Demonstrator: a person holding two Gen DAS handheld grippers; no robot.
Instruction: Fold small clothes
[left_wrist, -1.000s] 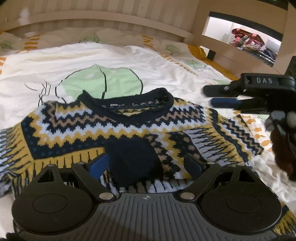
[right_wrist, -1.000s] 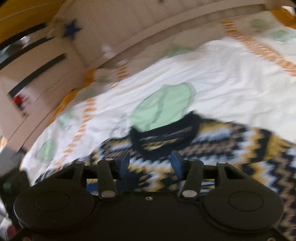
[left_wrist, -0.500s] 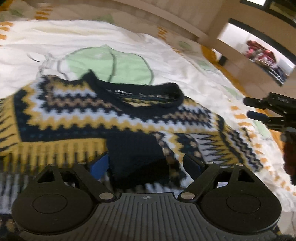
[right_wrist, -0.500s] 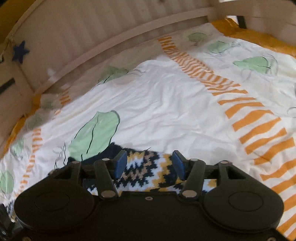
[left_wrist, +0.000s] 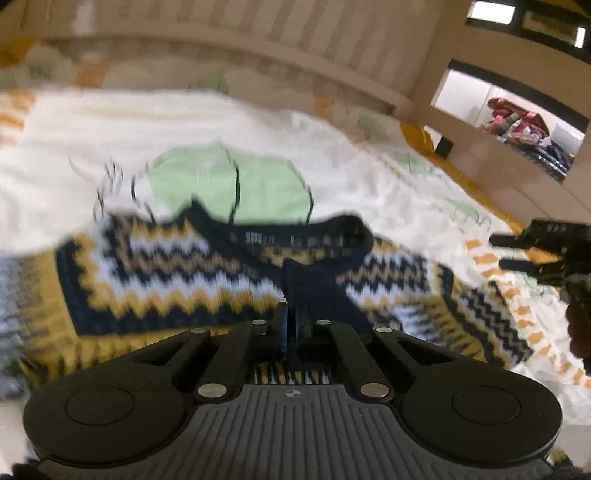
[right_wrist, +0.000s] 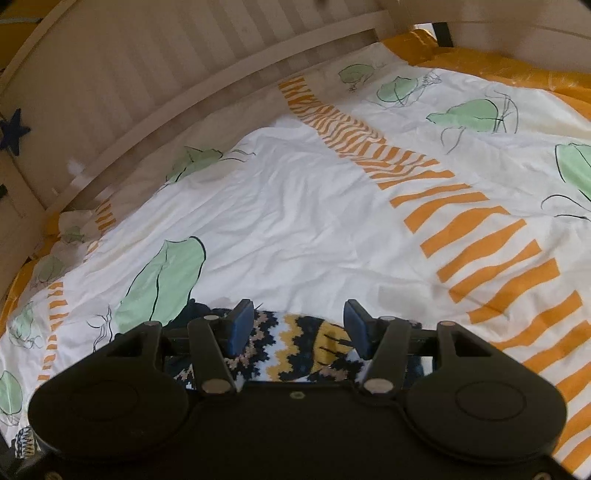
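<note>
Left gripper (left_wrist: 293, 325) angles down, clamped on the sweater's (left_wrist: 177, 280) navy cuff.

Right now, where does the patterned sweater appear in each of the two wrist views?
Left wrist: the sweater fills the middle, spread across the bed, its dark cuff pinched in the left gripper.
Right wrist: only an edge, bottom centre, between the open fingers.
Shared landmark: the green leaf print.

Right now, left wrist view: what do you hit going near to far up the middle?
left gripper pinching a dark fold → sweater zigzag body → navy collar → green print on the bedsheet → slatted headboard.
</note>
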